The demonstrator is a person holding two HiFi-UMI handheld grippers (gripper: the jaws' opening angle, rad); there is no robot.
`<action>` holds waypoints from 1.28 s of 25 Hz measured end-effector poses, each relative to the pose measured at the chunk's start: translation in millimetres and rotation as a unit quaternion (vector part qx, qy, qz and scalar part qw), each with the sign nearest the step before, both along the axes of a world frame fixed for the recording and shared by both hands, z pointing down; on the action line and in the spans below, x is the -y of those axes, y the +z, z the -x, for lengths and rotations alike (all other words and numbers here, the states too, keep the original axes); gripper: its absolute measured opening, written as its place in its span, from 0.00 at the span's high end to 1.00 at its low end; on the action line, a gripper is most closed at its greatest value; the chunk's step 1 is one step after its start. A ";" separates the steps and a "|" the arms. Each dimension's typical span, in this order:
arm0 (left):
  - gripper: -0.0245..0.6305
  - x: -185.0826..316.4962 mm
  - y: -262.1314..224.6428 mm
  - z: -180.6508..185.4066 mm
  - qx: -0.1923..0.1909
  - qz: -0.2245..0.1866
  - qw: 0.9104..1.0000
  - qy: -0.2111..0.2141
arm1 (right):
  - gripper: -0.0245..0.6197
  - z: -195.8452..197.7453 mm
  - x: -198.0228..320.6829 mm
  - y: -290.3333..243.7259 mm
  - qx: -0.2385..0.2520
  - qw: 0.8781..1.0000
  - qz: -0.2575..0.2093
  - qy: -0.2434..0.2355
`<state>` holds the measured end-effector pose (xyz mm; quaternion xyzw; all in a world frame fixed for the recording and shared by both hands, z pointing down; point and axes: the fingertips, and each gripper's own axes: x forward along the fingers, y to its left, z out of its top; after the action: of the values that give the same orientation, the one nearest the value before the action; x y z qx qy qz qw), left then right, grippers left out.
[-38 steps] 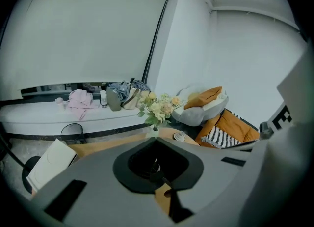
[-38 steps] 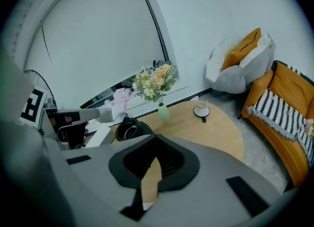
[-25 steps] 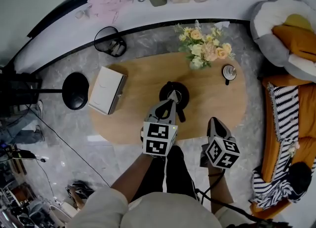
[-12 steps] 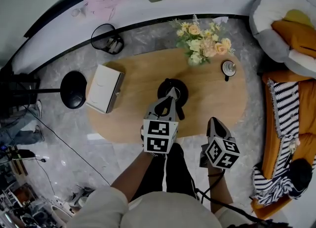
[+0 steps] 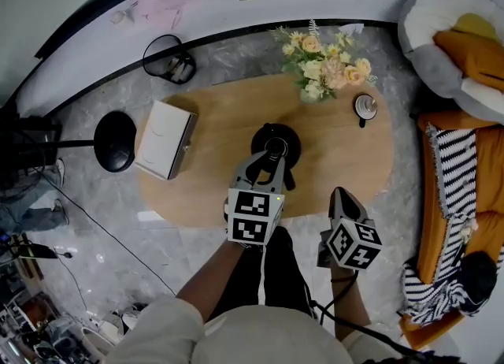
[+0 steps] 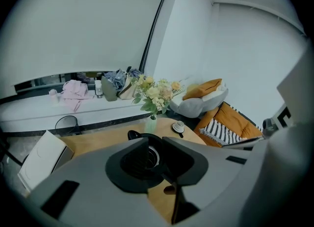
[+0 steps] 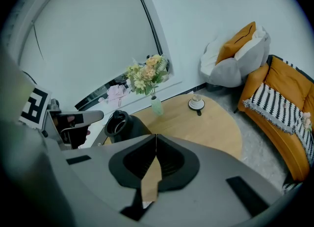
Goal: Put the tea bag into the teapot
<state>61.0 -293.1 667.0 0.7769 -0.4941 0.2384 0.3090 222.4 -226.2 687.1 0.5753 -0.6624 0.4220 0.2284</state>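
Observation:
The black teapot [image 5: 276,147] stands mid-table with its round mouth uncovered. My left gripper [image 5: 272,160] hangs right above it, open, and the mouth shows through the gap between the jaws. In the left gripper view that gripper [image 6: 156,140] holds nothing, with the teapot [image 6: 133,134] below it. No tea bag shows in any view. My right gripper [image 5: 344,198] stays shut and empty at the table's near edge, right of the pot. Its own view shows the jaws of the right gripper [image 7: 156,136] closed, with the teapot [image 7: 117,123] to the left.
On the oval wooden table [image 5: 220,118] stand a vase of flowers [image 5: 327,71], a small white-rimmed round piece with a black handle [image 5: 364,108] and a white box [image 5: 164,140] at the left edge. A black stool [image 5: 115,142], a wire bin [image 5: 169,61] and an orange sofa [image 5: 472,157] surround it.
My left gripper's jaws, closed to a point over the teapot before, have parted. The right gripper has not moved.

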 end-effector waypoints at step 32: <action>0.93 -23.6 -82.5 51.7 -0.014 -0.054 0.995 -0.078 | 0.91 35.6 22.7 -78.3 0.002 0.996 -0.070 -0.052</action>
<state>9.3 -269.6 584.5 0.7549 -0.5607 0.1759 0.2912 186.8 -249.0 608.8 0.5538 -0.7197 0.3632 0.2084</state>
